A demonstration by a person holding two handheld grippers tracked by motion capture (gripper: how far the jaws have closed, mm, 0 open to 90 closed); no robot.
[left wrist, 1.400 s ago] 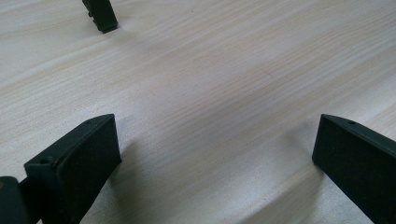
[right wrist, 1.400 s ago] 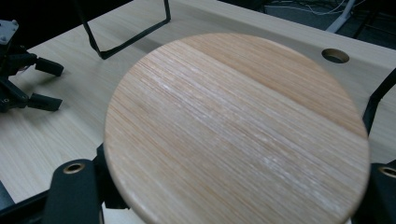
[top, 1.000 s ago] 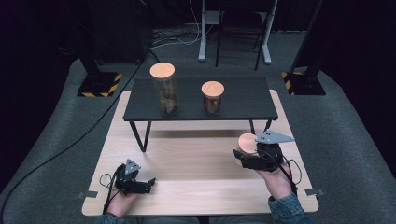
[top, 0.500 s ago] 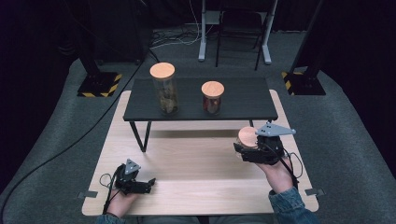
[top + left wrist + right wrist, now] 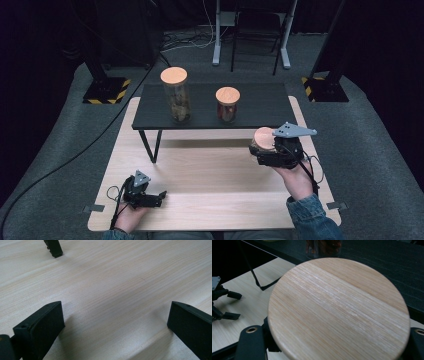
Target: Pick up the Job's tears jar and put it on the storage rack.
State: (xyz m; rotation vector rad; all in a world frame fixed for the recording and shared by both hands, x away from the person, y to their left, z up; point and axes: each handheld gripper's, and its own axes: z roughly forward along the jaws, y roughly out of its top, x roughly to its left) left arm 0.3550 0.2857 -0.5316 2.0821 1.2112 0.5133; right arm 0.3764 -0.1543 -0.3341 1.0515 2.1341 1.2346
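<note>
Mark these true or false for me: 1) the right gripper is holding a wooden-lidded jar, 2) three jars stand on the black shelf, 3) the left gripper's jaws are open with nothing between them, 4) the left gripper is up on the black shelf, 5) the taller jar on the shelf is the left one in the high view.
1) True: the right gripper is shut on the held jar.
2) False: two stand on the black shelf, the tall jar and the short jar.
3) True: the left gripper is open over bare wood.
4) False: it rests low on the light wooden table.
5) True.
</note>
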